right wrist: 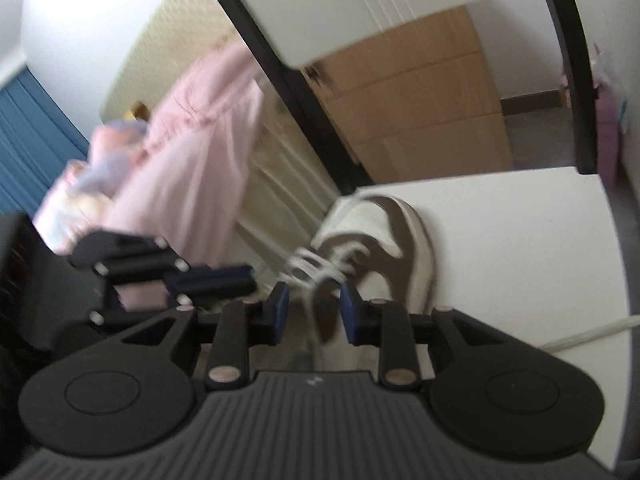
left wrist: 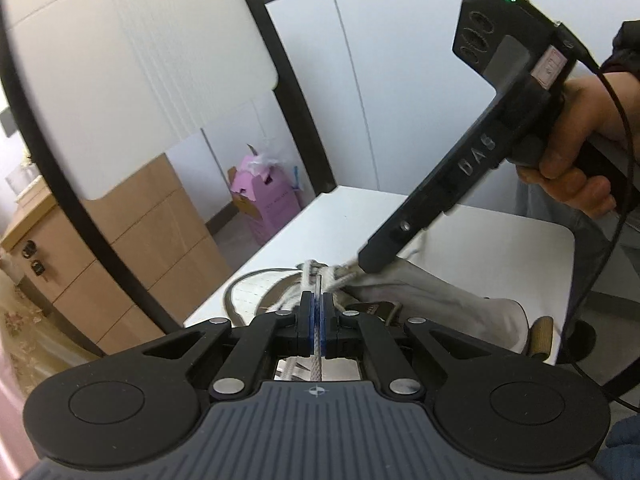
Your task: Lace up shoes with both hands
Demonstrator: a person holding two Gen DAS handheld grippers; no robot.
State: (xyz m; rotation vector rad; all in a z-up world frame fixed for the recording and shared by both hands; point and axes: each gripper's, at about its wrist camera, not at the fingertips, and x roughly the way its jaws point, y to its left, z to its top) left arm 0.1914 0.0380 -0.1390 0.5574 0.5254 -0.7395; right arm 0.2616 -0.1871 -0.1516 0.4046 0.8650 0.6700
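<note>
1. Shoe (right wrist: 384, 248): white with grey-brown panels, lying on the white seat (right wrist: 520, 240) of a chair, toe pointing away from the right wrist camera.
2. Left gripper (left wrist: 319, 312): blue pads pressed together on a single strand of white lace (left wrist: 317, 356). The strand runs through the pads, out toward the camera below and up to the crossed lacing (left wrist: 320, 276) on the shoe's upper.
3. Right gripper (right wrist: 313, 310): fingers spread, blue pads apart. The lace end hangs blurred in the gap between them; no pad presses on it. No earlier state is given here.
4. Right gripper in the left wrist view: black body slanting down from upper right, held by a hand (left wrist: 576, 160), its tip at the lacing; the fingertips there are blurred.
5. Left gripper in the right wrist view: closed fingers (right wrist: 212, 278) just beside the right gripper, on its left.
6. Surroundings: black chair frame (left wrist: 296, 100), brown cabinet (left wrist: 132, 232), pink box (left wrist: 264, 196) on the floor.
</note>
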